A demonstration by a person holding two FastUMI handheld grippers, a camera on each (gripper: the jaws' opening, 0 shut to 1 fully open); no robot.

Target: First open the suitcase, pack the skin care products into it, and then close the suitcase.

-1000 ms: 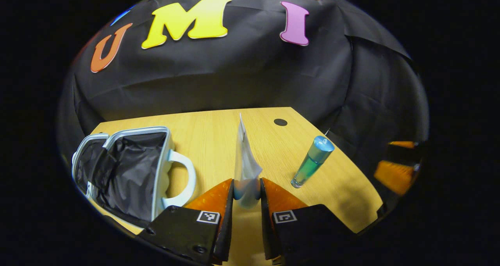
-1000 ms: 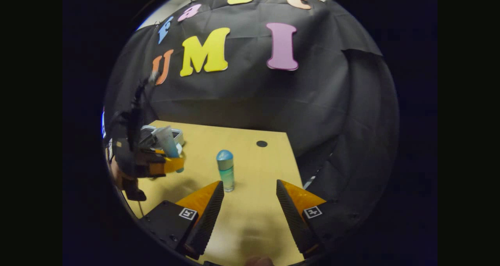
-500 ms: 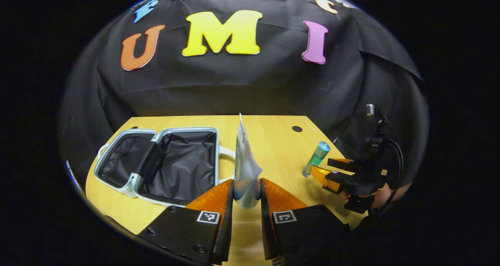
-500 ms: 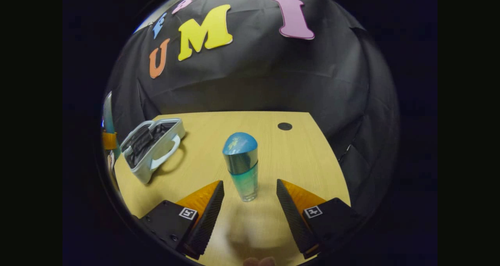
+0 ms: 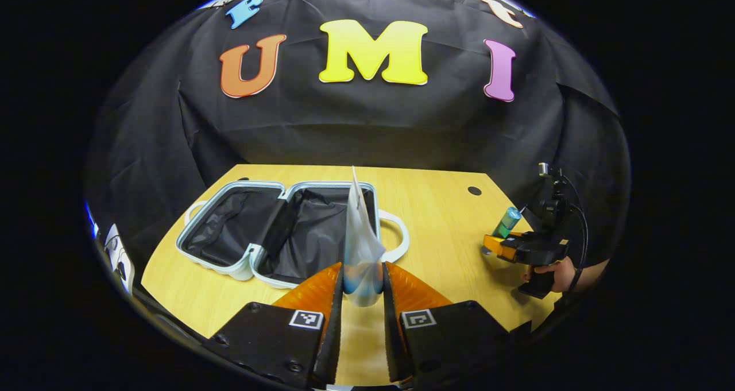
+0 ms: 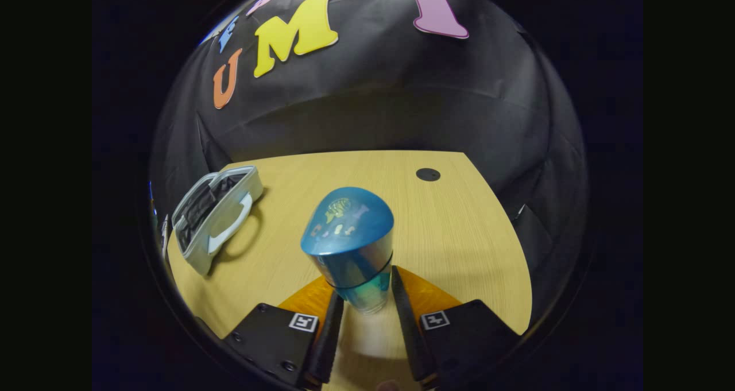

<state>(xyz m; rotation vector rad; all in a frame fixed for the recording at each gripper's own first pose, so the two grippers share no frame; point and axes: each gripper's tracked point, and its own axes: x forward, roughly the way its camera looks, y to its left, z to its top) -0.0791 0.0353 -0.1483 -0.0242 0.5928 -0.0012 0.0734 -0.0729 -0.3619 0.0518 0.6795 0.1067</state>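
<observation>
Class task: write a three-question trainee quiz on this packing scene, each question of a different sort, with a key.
1. True or false: the pale blue hard-shell suitcase lies open on the wooden table.
2. Multiple choice: the left gripper has its jaws shut on: A) the white soft plastic tube; B) the suitcase handle; C) nothing.
3. Fill in: the right gripper grips the teal glass bottle with a blue domed cap near its ____.

Key: 1 true; 2 A; 3 base.
</observation>
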